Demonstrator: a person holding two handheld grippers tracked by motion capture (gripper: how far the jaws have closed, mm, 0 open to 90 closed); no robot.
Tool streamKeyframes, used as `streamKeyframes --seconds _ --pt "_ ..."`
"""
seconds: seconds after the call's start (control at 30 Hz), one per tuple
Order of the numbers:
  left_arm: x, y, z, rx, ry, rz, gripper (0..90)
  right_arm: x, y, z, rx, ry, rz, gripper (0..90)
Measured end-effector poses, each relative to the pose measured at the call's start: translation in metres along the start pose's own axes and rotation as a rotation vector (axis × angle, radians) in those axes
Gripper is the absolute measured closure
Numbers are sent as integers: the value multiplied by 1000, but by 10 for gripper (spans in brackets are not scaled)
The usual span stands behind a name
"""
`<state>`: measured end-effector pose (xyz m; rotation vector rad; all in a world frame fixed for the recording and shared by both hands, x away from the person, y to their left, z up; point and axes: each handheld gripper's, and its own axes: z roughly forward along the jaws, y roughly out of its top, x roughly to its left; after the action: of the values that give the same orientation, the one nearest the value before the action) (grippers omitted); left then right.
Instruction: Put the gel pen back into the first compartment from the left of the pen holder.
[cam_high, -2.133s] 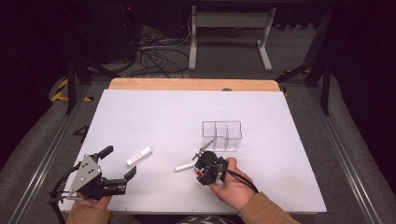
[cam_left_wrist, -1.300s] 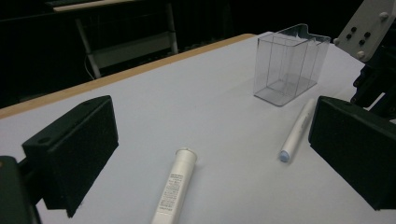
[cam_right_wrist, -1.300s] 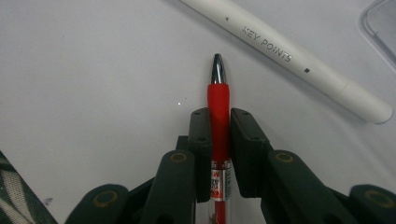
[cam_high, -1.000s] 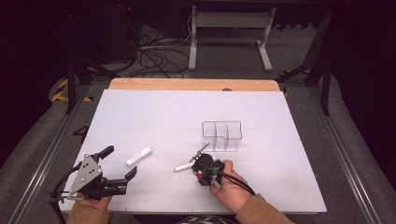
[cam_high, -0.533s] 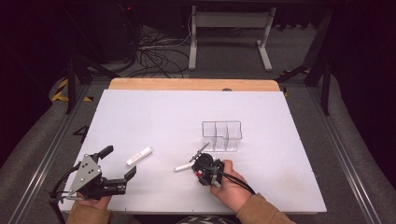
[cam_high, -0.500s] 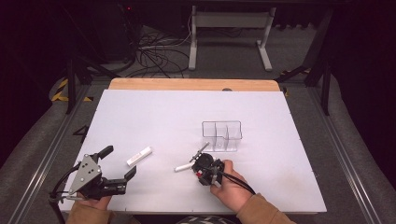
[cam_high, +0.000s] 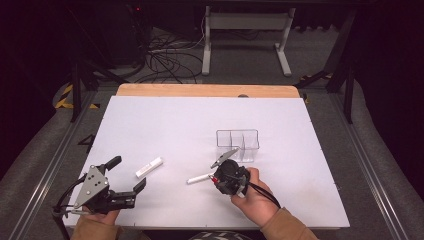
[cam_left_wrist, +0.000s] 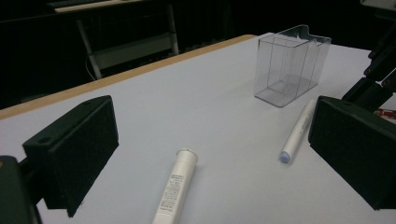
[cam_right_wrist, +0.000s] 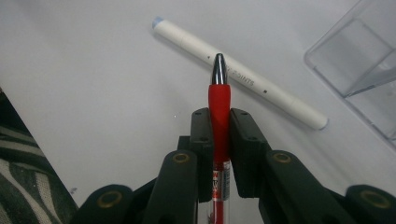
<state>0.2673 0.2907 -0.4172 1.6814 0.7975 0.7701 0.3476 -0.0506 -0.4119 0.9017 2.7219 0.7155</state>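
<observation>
— Red pen (cam_right_wrist: 219, 100) is clamped tight between the right gripper (cam_right_wrist: 219, 122) fingers, tip pointing out, just above the tabletop (cam_high: 165, 120). Pick-up looks done.

— Next, I'd judge, it goes to the clear organizer (cam_high: 238, 145) close behind: stand the pen upright and lower it into one compartment.

— What's in the way?

— A white marker (cam_right_wrist: 238, 73) lies right under the pen's tip. A white tube (cam_left_wrist: 175, 186) lies in front of the left gripper (cam_left_wrist: 205, 149), whose fingers stand wide open, empty, near the tabletop's front edge.
</observation>
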Motion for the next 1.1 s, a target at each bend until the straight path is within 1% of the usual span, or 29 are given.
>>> streamKeyframes --seconds 0.03,0.13,0.2,0.23,0.27,0.3,0.33,0.4,0.43,0.5,0.53,0.6,0.63,0.67,0.7,0.8,0.83,0.9,0.97,1.0,1.1 --pt "0 0 0 0 0 -1 24 -1 -1 -5 -37 -1 5 809" --pt "0 0 0 0 0 0 24 -3 -2 -10 -66 9 0 809" --pt "0 0 0 0 0 -1 24 -4 -3 -15 -104 14 -2 809" --pt "0 0 0 0 0 -1 23 -4 -4 -20 -145 13 -6 809" --pt "0 0 0 1 0 -1 24 -5 -5 -22 -162 14 -9 809" --pt "0 0 0 1 0 -1 24 -5 -5 -22 -162 14 -9 809" --pt "0 0 0 1 0 -1 24 -6 -6 -26 -201 13 -3 808" --pt "0 0 0 0 0 -1 24 -7 -7 -31 -245 14 -4 808" --pt "0 0 0 0 0 -1 24 -7 -7 -31 -245 14 -4 808" --pt "0 0 0 1 0 -1 24 -8 -9 -37 -306 20 -6 808" --pt "0 0 0 1 0 -1 24 -8 -9 -37 -306 20 -6 808" --pt "0 0 0 1 -1 2 24 -10 -11 -42 -354 27 2 808" --pt "0 0 0 2 0 2 24 -10 -11 -42 -354 27 2 808" --pt "0 0 0 2 -1 2 24 -12 -12 -45 -385 29 5 808" --pt "0 0 1 2 -1 2 24 -12 -12 -45 -385 29 5 808" --pt "0 0 1 2 -4 1 23 -13 -13 -48 -424 24 0 807" --pt "0 0 1 2 -3 0 24 -13 -13 -49 -444 29 -10 807" --pt "0 0 1 2 -3 1 24 -13 -13 -50 -451 28 -13 807" --pt "0 0 1 2 -1 1 24 -13 -15 -51 -484 21 -28 807" --pt "0 0 1 1 -2 1 24 -13 -15 -51 -484 21 -28 807" --pt "0 0 1 2 -3 0 25 -15 -15 -54 -513 25 -24 807"
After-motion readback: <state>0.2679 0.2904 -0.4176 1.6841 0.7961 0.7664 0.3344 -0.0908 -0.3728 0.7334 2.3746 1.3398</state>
